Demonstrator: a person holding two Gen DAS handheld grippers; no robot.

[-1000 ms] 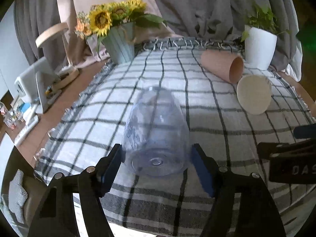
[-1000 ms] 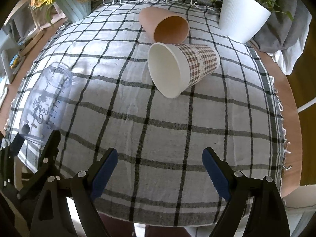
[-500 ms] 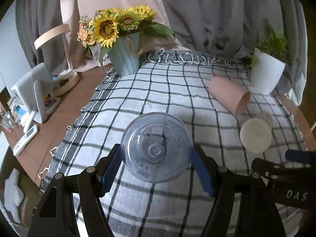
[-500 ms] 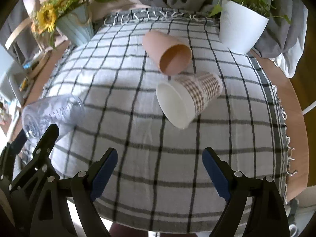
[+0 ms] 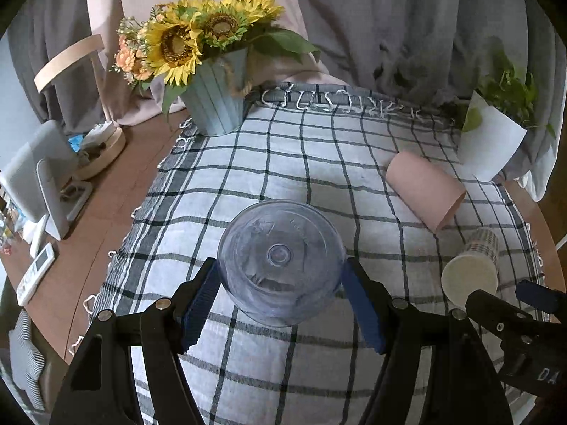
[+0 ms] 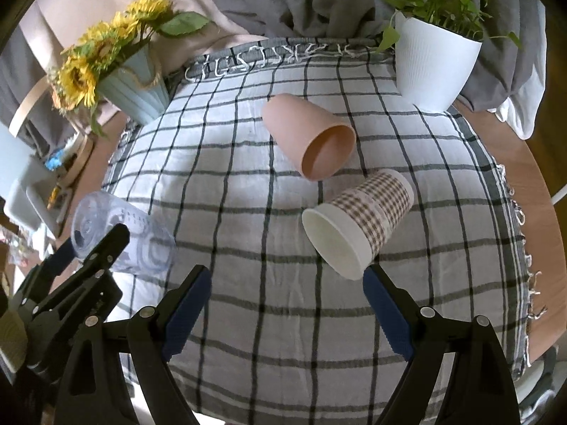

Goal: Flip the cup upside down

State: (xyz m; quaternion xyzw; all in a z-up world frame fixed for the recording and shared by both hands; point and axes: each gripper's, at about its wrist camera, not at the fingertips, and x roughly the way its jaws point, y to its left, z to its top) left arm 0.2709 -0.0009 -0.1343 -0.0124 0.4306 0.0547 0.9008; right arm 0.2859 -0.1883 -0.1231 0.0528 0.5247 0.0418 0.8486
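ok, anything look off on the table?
Two cups lie tipped on their sides on the checked cloth: the pink cup and the plaid paper cup. No spill visible. The left claw holds the clear cup.

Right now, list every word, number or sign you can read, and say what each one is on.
"DA": white letters on the right gripper's black body, cut off at the picture's edge.
Triangle mark: moulded into the clear cup's base; the embossed writing around it is too faint to read.
Print and scale lines on the clear cup's side: too blurred to read.
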